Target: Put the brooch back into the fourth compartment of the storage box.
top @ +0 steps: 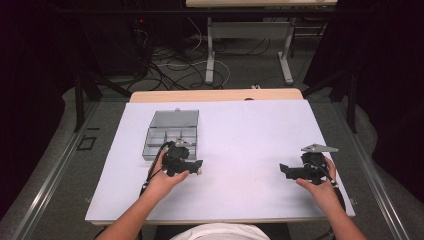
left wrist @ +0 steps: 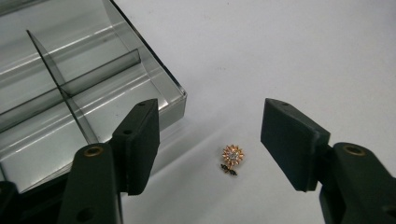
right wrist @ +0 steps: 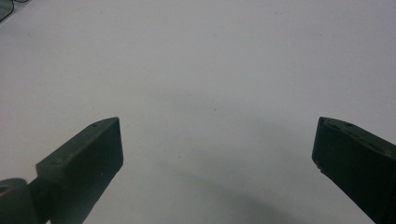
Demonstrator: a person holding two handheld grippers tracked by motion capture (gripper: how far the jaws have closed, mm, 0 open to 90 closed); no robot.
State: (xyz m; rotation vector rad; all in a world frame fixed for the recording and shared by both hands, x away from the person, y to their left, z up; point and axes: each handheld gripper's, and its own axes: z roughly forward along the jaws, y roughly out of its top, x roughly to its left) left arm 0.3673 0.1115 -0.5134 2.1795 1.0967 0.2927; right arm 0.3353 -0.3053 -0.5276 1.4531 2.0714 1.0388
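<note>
Straddling a small gold flower-shaped brooch (left wrist: 232, 158), the left tongs (left wrist: 210, 140) are seen in the left gripper view with their jaws partly apart, one at lower left of the frame and one at lower right. The brooch lies flat on the white worktop (left wrist: 289, 51) in the gap between them, a little below centre of the frame, and neither pad is touching it; nothing is gripped. A pale stone is set in the brooch's middle, and a short dark stem with leaves is seen on the side toward the bottom of the frame.

Just beyond the left-hand jaw, in the upper left of that frame, a shallow clear box (left wrist: 173, 86) with dividers is seen, its near corner close to the brooch but apart from it. In the high view the left tongs (top: 199, 167) are held by the left hand (top: 167, 180) at centre left, just below the box (top: 172, 120), whose lid is laid open toward the top of the frame.

The right tongs (right wrist: 217, 154) are shown wide open in the right gripper view, with bare white worktop between the jaws and nothing held. In the high view they (top: 285, 170) are held by the right hand (top: 320, 186) at lower right, well apart from the box and the brooch.
</note>
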